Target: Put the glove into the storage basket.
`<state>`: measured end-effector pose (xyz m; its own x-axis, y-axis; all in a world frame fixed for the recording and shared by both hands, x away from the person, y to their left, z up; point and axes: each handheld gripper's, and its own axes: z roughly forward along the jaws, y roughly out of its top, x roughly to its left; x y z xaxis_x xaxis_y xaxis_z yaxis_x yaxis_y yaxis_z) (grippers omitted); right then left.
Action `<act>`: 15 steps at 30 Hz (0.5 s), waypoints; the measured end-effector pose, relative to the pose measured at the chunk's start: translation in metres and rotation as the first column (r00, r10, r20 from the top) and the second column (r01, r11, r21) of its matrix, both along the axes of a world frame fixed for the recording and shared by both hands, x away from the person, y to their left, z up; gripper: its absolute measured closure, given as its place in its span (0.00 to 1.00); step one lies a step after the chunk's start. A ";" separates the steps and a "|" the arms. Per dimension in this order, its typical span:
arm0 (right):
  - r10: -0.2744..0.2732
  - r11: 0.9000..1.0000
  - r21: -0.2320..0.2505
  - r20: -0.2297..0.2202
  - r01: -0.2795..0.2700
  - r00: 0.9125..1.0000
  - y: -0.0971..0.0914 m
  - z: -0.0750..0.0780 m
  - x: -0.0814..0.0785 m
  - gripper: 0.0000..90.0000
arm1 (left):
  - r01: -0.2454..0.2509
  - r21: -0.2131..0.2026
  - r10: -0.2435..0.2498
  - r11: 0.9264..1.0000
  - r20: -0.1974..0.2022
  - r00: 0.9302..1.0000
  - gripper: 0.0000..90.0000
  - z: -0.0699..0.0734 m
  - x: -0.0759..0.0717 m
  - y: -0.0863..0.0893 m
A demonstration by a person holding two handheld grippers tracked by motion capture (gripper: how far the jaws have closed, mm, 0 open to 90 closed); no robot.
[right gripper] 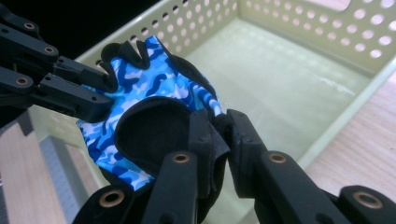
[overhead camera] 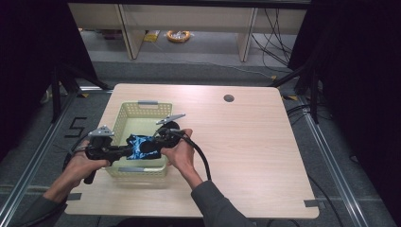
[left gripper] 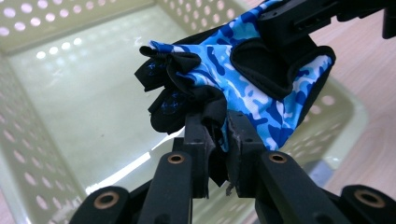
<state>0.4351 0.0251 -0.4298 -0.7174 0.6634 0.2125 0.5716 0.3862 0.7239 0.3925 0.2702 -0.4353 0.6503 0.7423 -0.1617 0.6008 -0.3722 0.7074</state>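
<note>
A blue camouflage fingerless glove (overhead camera: 140, 145) with black trim hangs just above the near end of a pale green perforated basket (overhead camera: 124, 112). My left gripper (overhead camera: 126, 150) is shut on one edge of the glove (left gripper: 247, 88), its jaws pinching black fabric. From the other side my right gripper (overhead camera: 152, 145) is shut on the glove's (right gripper: 140, 93) black cuff. In the right gripper view the left gripper's fingers (right gripper: 79, 95) bite the glove's far edge. The two grippers face each other with the glove stretched between them.
The basket (left gripper: 70, 93) looks bare inside and stands on the left half of a light wooden table (overhead camera: 246, 142). A round cable hole (overhead camera: 229, 98) lies at the far side. A black cable (overhead camera: 201, 156) trails from the right gripper. Dark curtains flank the table.
</note>
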 end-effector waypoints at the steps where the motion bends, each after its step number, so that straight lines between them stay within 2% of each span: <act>1: 0.005 1.000 -0.008 -0.008 -0.005 1.000 0.002 -0.002 0.001 0.90 | -0.012 -0.007 0.012 1.000 0.004 1.000 0.88 -0.003 0.001 0.000; 6: 0.009 0.999 -0.051 -0.009 -0.010 1.000 0.012 -0.015 0.011 0.90 | -0.013 0.027 0.013 1.000 -0.019 1.000 0.88 -0.011 0.008 0.002; 7: 0.003 0.998 -0.059 -0.032 -0.004 0.999 0.014 -0.015 0.010 0.90 | -0.005 0.032 0.006 0.999 -0.038 0.999 0.87 -0.012 0.010 0.003; 8: -0.009 0.998 -0.058 -0.051 0.006 0.999 0.016 -0.017 0.010 0.90 | -0.006 0.063 0.009 0.998 -0.051 0.999 0.87 -0.011 0.011 0.004; 9: 0.000 0.998 -0.065 -0.042 -0.002 0.999 0.017 -0.019 0.011 0.90 | -0.012 0.038 0.013 0.999 -0.042 0.999 0.87 -0.015 0.011 0.003; 10: -0.029 0.997 -0.076 -0.081 0.023 0.996 0.018 -0.020 0.010 0.90 | -0.007 0.040 0.009 0.999 -0.048 0.999 0.87 -0.017 0.012 0.003; 11: -0.023 0.997 -0.078 -0.080 0.017 0.997 0.018 -0.022 0.011 0.90 | 0.003 0.059 0.001 0.998 -0.066 0.998 0.87 -0.018 0.013 0.003; 13: -0.001 0.996 -0.089 -0.070 -0.005 0.998 0.019 -0.025 0.012 0.90 | 0.001 0.063 0.003 0.998 -0.068 0.998 0.87 -0.021 0.014 0.001; 14: 0.001 0.995 -0.096 -0.072 -0.008 0.997 0.020 -0.026 0.012 0.90 | 0.009 0.079 -0.003 0.997 -0.079 0.997 0.87 -0.022 0.015 0.001; 15: -0.001 0.995 -0.099 -0.082 -0.007 0.997 0.020 -0.026 0.012 0.89 | 0.004 0.073 0.002 0.997 -0.086 0.996 0.87 -0.023 0.016 0.001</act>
<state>0.4470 0.0455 -0.4559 -0.7025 0.6819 0.2037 0.6260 0.4559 0.6327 0.4081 0.2710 -0.4581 0.6373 0.7534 -0.1619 0.6574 -0.4220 0.6242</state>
